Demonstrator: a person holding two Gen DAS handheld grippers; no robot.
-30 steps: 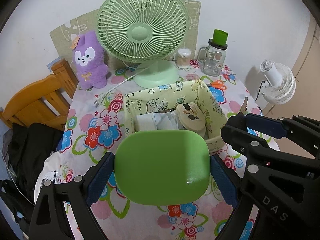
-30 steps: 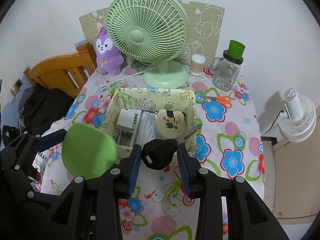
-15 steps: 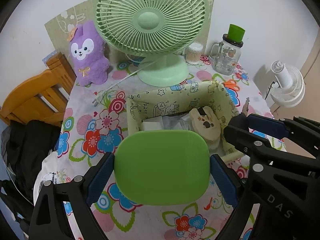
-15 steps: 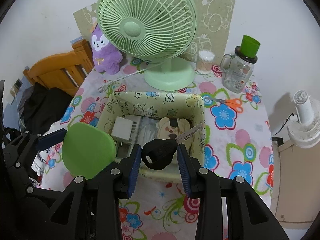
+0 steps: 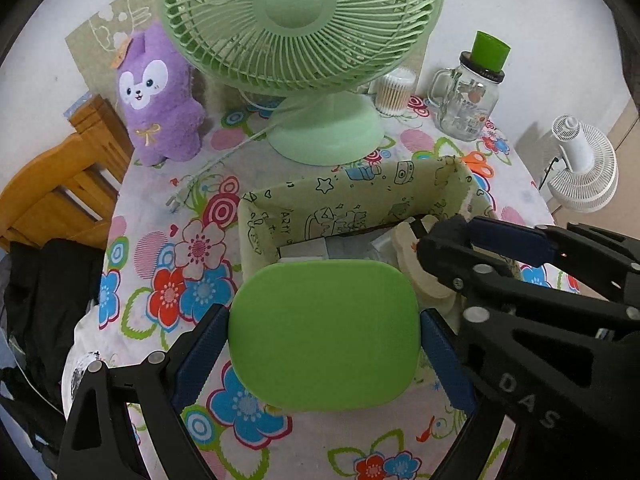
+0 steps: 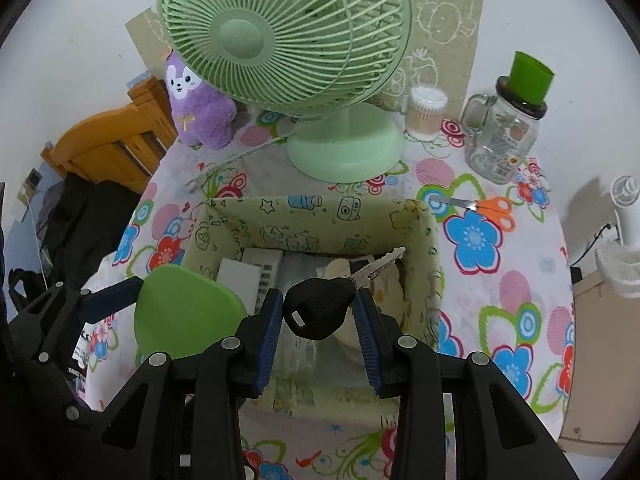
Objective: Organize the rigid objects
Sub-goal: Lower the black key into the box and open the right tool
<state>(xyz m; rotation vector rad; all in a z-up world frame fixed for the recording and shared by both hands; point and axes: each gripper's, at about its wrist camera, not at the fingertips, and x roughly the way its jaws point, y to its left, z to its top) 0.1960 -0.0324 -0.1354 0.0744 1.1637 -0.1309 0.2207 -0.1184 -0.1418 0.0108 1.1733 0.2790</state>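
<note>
Gripping a green lid flat between the left gripper's blue pads, squeezed edge to edge, hovering over the near-left corner of the bin. Pinching a black key in the right gripper by its plastic head, metal blade poking up and right, hanging right above the bin's inside.

Stuff that could go sideways, just guessing here:
- Crowding badly: both grippers sitting almost shoulder to shoulder over one small bin, so bumping frames while lowering looks likely.
- Letting go of the key from up here probably means bouncing off the beige holder or the white charger and skittering out.
- Holding the lid only by its smooth rounded edges, so slipping or pivoting out seems possible if anything nudges it.
- Pushing on the bin wall would likely just fold it, being soft printed fabric, not stiff.
- Swinging forward risks clipping the fan close behind.

Materials, quick rundown: lid looking like glossy hard plastic, rounded-rectangle shape; key being chunky matte plastic plus thin toothed metal; bin floppy with doodle print; fan being ribbed mint plastic on a round base; tablecloth showing a slick floral print.
</note>
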